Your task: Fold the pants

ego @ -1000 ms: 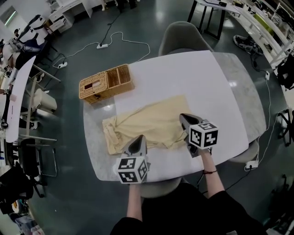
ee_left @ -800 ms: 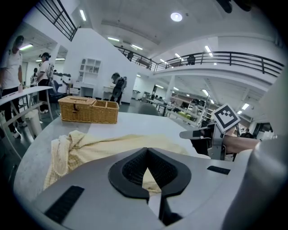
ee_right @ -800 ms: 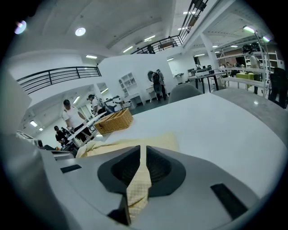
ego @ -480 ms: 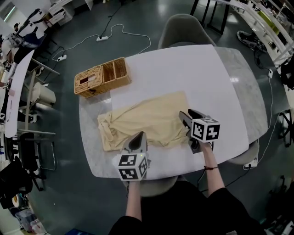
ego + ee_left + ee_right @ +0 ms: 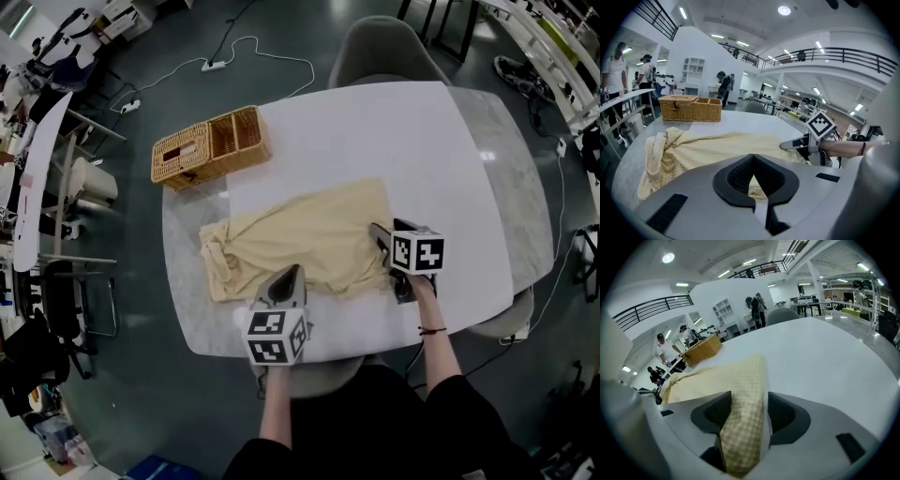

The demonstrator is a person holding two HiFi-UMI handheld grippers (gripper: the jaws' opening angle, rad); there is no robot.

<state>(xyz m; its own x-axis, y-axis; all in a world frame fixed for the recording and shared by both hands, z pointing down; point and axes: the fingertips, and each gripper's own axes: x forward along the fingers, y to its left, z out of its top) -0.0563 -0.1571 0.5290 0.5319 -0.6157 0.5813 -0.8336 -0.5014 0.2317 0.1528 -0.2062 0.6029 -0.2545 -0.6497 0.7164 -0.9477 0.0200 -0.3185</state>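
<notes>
The pale yellow pants (image 5: 300, 239) lie crumpled across the white table (image 5: 375, 131), bunched at their left end. My left gripper (image 5: 292, 272) sits at the near edge of the pants. In the left gripper view its jaws (image 5: 752, 157) meet at the tips, shut on the pants, with fabric (image 5: 708, 145) showing in the gap. My right gripper (image 5: 377, 232) is at the pants' right end. Its jaws (image 5: 749, 397) have just been opening and stand apart, with a strip of checked fabric (image 5: 740, 380) lying loose between them.
A wicker basket (image 5: 211, 145) with an open compartment stands at the table's far left corner. A grey chair (image 5: 384, 61) is tucked in at the far side. Desks, chairs and a floor cable surround the table, and people stand in the background.
My right gripper has come down toward the table and its jaws have opened around the pants' right end. The left gripper has hardly moved.
</notes>
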